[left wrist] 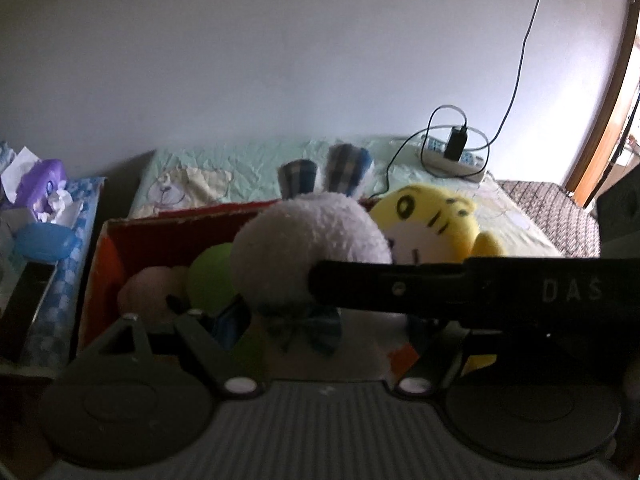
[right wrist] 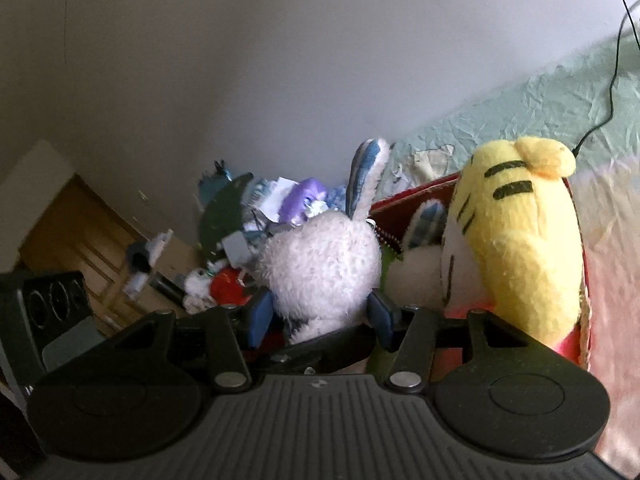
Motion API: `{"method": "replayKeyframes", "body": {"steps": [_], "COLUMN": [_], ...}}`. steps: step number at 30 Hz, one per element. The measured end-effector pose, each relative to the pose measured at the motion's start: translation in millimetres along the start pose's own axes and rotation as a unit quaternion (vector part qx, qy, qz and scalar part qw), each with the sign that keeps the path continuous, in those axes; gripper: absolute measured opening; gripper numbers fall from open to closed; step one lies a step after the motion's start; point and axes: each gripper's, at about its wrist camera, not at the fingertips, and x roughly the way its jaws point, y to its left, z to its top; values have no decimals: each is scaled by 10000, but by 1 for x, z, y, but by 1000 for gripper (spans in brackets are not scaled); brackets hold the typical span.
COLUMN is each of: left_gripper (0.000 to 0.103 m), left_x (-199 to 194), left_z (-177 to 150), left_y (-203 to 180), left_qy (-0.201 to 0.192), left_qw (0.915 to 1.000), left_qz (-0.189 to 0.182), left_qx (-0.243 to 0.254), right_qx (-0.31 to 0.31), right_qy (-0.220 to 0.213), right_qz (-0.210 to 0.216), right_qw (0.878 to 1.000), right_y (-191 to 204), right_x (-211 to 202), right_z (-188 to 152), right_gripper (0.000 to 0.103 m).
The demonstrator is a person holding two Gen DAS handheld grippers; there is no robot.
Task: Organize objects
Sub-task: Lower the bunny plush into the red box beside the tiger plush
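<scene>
Right, the right gripper [right wrist: 320, 316] has its jaws closed in on the white plush rabbit [right wrist: 320, 264], blue pads [right wrist: 262, 312] pressed to either side of its fluffy body; the rabbit sits upright over the red box [right wrist: 412, 192], its plaid-lined ears [left wrist: 304, 174] standing tall; a bow in checked fabric [left wrist: 306, 326] shows at its neck in the left wrist view. Just beside it, on the rabbit's right in the right wrist view, the yellow tiger plush [right wrist: 524, 240] leans against the box's wall, black stripes across its head, white face turned inward; a green plush [left wrist: 210, 280] and a pinkish plush [left wrist: 146, 294] lie lower in the box, on the far side of the rabbit from the tiger.

The left gripper [left wrist: 304, 344] hangs over the near edge of the box; its jaws look to stand wide with nothing between them, though a dark finger of the other gripper crosses the view and hides the right-hand tip, so that call is a soft one.

The box rests on a bed with a pale green sheet [left wrist: 240, 160]; well back on the sheet lies a white power strip [left wrist: 452, 158] with a black charger plugged in and a cable trailing up the wall; off to the left, a cluttered bedside surface carries a purple tissue pack [left wrist: 44, 180].
</scene>
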Motion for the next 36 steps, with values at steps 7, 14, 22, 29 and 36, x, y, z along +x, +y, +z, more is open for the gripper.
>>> {"method": "replayKeyframes", "body": {"steps": [7, 14, 22, 29, 36], "left_gripper": [84, 84, 84, 88, 88], "left_x": [12, 13, 18, 25, 26], "left_z": [-9, -10, -9, -9, -8], "left_y": [8, 17, 16, 2, 4], "left_qy": [201, 231, 291, 301, 337], "left_qw": [9997, 9995, 9988, 9992, 9990], "left_qz": [-79, -144, -303, -261, -271], "left_qx": [-56, -157, -240, -5, -86], "right_qx": [-265, -249, -497, -672, -689], "right_qy": [-36, -370, -607, -484, -420], "right_qz": [-218, -334, -532, -797, -853], "right_qw": [9994, 9984, 9955, 9934, 9931], "right_y": [6, 8, 12, 9, 6], "right_x": [2, -5, -6, 1, 4], "right_z": [-3, -1, -1, 0, -1], "right_gripper": [56, 57, 44, 38, 38]}}
